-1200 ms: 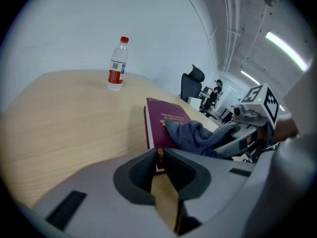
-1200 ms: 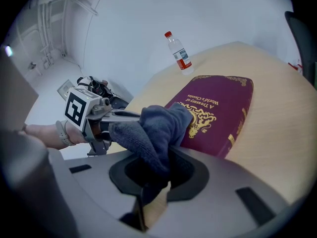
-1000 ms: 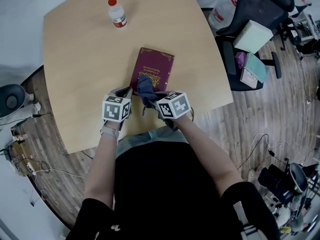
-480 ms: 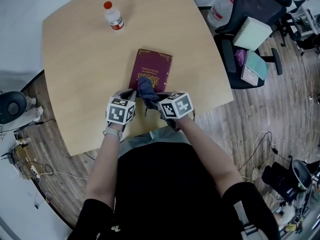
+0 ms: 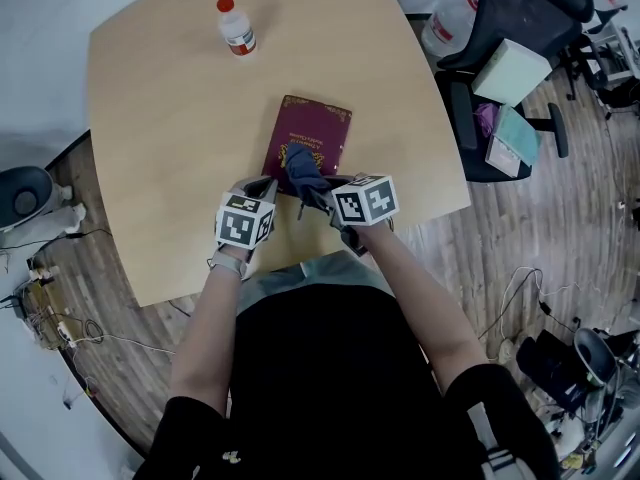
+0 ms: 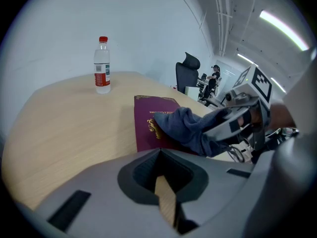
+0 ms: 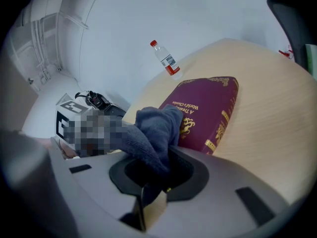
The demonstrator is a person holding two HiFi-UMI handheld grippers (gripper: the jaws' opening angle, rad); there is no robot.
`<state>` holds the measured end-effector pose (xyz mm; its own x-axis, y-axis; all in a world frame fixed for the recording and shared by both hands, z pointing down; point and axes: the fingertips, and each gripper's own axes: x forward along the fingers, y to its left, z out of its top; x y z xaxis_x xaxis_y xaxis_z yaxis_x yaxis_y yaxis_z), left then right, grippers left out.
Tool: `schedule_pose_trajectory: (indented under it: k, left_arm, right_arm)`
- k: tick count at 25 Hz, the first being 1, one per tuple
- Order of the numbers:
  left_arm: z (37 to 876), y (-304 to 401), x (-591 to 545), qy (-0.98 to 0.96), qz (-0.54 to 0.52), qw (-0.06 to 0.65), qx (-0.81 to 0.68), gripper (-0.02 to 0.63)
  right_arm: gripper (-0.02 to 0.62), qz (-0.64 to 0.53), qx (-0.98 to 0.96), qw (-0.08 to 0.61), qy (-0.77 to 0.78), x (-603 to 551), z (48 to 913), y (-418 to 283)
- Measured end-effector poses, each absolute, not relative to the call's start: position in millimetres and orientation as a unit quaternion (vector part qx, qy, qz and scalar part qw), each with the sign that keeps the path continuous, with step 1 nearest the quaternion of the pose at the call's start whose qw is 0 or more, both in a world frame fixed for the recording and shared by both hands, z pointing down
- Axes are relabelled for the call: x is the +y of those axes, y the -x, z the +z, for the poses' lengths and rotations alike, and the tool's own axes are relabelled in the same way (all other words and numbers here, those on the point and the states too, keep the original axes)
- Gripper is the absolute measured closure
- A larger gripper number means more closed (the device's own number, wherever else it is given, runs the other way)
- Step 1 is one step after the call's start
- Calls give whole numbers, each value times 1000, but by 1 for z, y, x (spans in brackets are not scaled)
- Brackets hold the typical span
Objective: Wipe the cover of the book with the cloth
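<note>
The wood-plank floor (image 5: 520, 238) runs around a pale, rounded wooden table (image 5: 160, 118). Loose cables trail over the planks at the left and lower right. White walls close the room in both gripper views, with bright strip lights overhead in the left gripper view. A black office chair (image 5: 520, 18) stands at the table's far right corner, with a pale box (image 5: 510, 71) on its seat.

The maroon hardcover book (image 5: 320, 133) lies flat near the middle of the table, closed, just ahead of the person. Its cover carries gold lettering and a gold emblem. In the right gripper view the words "A Trave" and "World's" can be read, and the rest is covered or too small.

The left gripper (image 6: 163, 192) sits at the book's near left corner. Its jaws are closed together with nothing between them, only bare table showing past them. The right gripper (image 7: 151, 192) is clamped on a dark blue-grey cloth (image 5: 303, 176), whose free bunch rests on the near part of the cover, over the emblem.

A clear plastic water bottle (image 5: 237, 28) stands upright at the table's far edge, well apart from the book. It has a red cap and a red-and-white label whose print is too small to read.
</note>
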<state>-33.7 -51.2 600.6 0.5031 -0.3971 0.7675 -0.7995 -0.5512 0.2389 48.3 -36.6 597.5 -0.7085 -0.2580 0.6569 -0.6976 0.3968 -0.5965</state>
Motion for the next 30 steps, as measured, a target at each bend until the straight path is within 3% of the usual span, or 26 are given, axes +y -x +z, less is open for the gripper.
schedule_pose_trajectory:
  k: [13, 30]
  left_arm:
    - [601, 33, -50, -820, 363, 261, -358, 584]
    - [598, 32, -50, -823, 362, 263, -351, 584]
  right_arm:
    - [522, 466, -790, 205, -342, -108, 598, -70]
    - [523, 455, -767, 185, -414, -179, 594, -107]
